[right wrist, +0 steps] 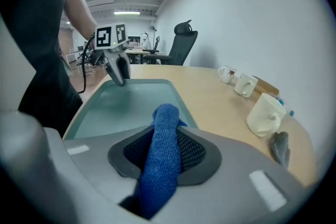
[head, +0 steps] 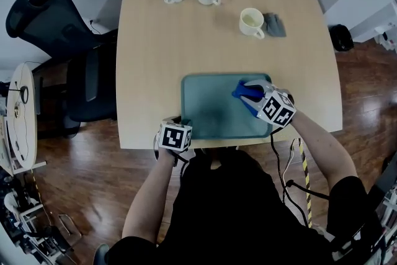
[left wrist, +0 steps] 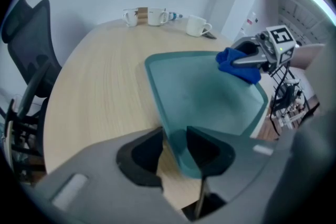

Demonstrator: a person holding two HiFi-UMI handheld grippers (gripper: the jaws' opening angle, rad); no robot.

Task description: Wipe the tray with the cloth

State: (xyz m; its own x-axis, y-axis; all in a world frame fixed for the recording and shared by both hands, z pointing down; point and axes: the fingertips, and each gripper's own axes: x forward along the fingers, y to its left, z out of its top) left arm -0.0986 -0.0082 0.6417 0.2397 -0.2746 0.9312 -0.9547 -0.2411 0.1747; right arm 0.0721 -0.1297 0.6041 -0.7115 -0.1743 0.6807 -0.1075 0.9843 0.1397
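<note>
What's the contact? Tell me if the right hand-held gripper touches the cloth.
Touching. The right gripper view shows the right hand-held gripper clamped on the blue cloth between its jaws.

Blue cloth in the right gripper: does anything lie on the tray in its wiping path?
Nothing visible. The teal plastic tray is bare ahead of the blue cloth; the left gripper holds only its near corner rim.

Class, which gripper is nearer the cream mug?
Right. The right gripper, holding the cloth, is over the far right part of the tray, on the mug's side of the table. The left gripper sits at the tray's near left corner, farther from the mug.
</note>
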